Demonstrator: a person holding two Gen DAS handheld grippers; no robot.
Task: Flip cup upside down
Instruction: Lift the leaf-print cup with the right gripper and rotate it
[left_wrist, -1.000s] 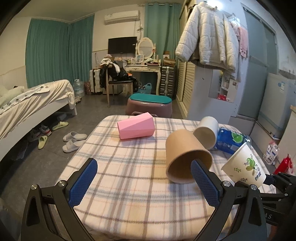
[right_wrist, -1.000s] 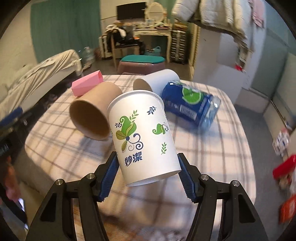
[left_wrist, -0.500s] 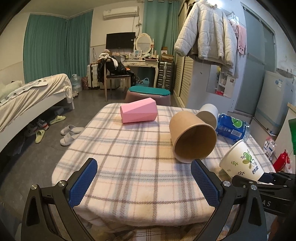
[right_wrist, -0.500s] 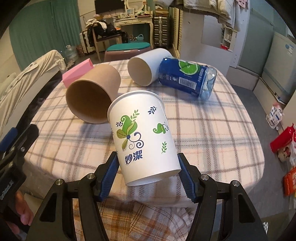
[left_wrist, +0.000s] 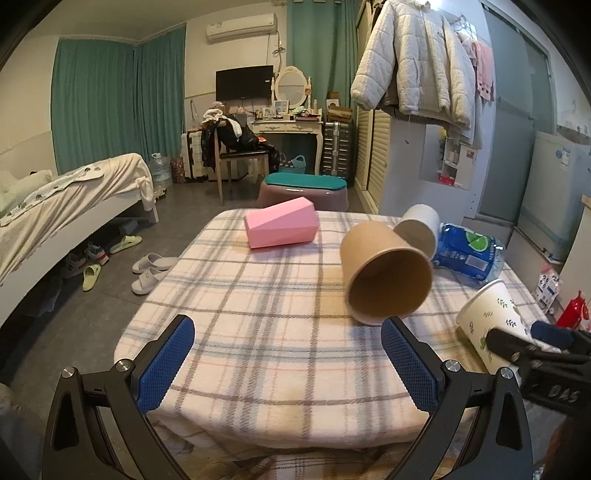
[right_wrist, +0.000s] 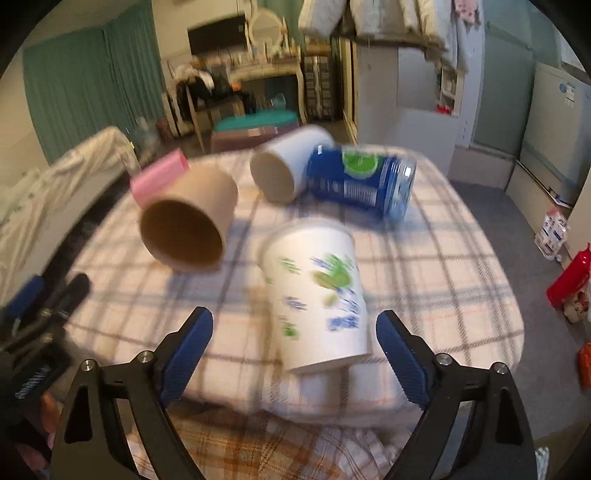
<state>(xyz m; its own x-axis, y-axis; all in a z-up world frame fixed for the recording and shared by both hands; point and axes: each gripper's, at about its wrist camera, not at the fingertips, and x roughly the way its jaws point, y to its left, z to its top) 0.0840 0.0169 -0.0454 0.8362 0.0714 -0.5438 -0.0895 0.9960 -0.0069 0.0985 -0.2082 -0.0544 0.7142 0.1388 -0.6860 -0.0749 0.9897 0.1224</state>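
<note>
A white paper cup with green and blue print (right_wrist: 319, 299) stands between the open pads of my right gripper (right_wrist: 295, 350), near the table's front edge; it looks blurred, wide rim down on the cloth, with neither pad touching it. In the left wrist view the same cup (left_wrist: 487, 317) appears at the far right beside the right gripper's fingers. My left gripper (left_wrist: 288, 365) is open and empty above the front of the plaid tablecloth (left_wrist: 258, 314).
A brown paper cup (left_wrist: 384, 273), a white cup (left_wrist: 419, 229) and a pink faceted cup (left_wrist: 280, 227) lie on their sides. A blue bottle pack (left_wrist: 467, 251) lies at the right. A bed stands left, a stool behind the table.
My right gripper has opened and let go of the printed cup, which now sits between the spread pads. The left gripper has drawn back slightly toward the table's front.
</note>
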